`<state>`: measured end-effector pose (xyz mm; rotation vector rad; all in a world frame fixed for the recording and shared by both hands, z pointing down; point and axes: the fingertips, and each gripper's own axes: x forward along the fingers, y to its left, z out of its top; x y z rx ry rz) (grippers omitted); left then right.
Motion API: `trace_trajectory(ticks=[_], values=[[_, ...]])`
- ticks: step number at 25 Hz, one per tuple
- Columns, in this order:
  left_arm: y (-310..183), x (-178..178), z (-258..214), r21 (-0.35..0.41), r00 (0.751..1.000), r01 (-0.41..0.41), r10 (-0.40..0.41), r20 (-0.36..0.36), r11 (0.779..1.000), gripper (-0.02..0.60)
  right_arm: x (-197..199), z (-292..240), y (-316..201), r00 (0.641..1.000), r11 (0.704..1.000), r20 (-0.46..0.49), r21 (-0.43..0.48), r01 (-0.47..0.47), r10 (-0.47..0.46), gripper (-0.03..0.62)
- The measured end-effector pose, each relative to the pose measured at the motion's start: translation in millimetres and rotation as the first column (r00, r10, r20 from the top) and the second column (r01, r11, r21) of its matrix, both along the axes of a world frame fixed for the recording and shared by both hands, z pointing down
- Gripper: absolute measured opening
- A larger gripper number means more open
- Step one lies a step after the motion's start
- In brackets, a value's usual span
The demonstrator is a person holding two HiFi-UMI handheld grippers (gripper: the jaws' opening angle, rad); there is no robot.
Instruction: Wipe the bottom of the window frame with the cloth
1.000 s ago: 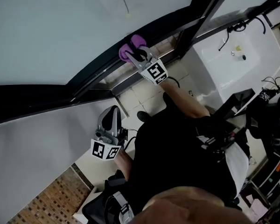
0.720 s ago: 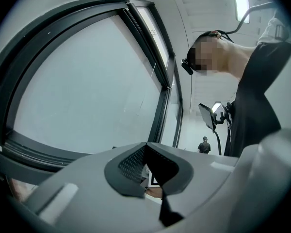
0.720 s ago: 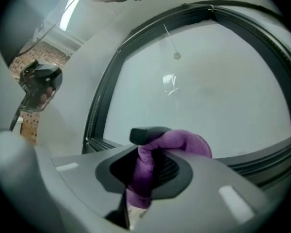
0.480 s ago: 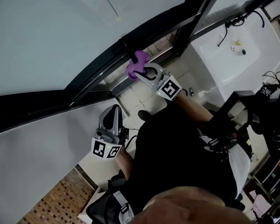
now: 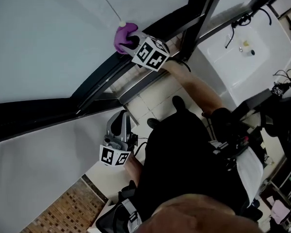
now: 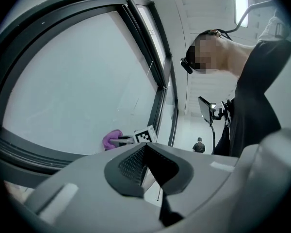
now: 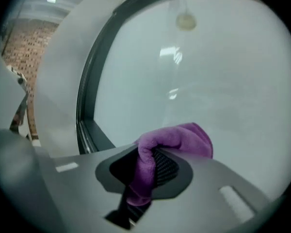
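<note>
My right gripper (image 5: 132, 43) is shut on a purple cloth (image 5: 122, 37), pressed where the frosted pane meets the black window frame (image 5: 99, 76). The right gripper view has the cloth (image 7: 177, 140) bunched between the jaws and folded over them, with the pane right behind it. My left gripper (image 5: 117, 127) hangs lower, near the wall below the window, shut with nothing in it. From the left gripper view the cloth (image 6: 111, 139) and the right gripper's marker cube (image 6: 144, 135) show far off along the frame.
A thin cord with a small round knob (image 5: 121, 24) hangs in front of the pane next to the cloth. A vertical black mullion (image 5: 203, 11) stands to the right. A white sink (image 5: 247, 47) and tiled floor (image 5: 155, 98) lie below; brick wall (image 5: 68, 210) at lower left.
My right gripper has carried the cloth up and left along the frame, from the lower sill track onto the edge of the pane. The left gripper has barely moved.
</note>
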<state>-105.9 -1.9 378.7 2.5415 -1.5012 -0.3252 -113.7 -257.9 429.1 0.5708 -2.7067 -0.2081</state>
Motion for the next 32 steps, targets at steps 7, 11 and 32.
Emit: trace_trajectory(ticks=[7, 11, 32], values=[[6, -20, 1, -0.016, 0.998, 0.071, -0.071, 0.001, 0.997, 0.002, 29, 10, 57, 0.988, 0.991, -0.145, 0.113, 0.077, -0.061, 0.064], [3, -21, 4, -0.027, 0.999, 0.052, -0.052, 0.003, 0.998, 0.002, 59, 27, 118, 0.989, 0.99, -0.116, 0.094, 0.107, -0.095, 0.064], [3, -3, -1, -0.047, 0.999, 0.021, -0.02, 0.034, 0.999, 0.002, 25, 49, 21, 0.955, 0.889, -0.174, 0.355, 0.288, -0.24, 0.066]])
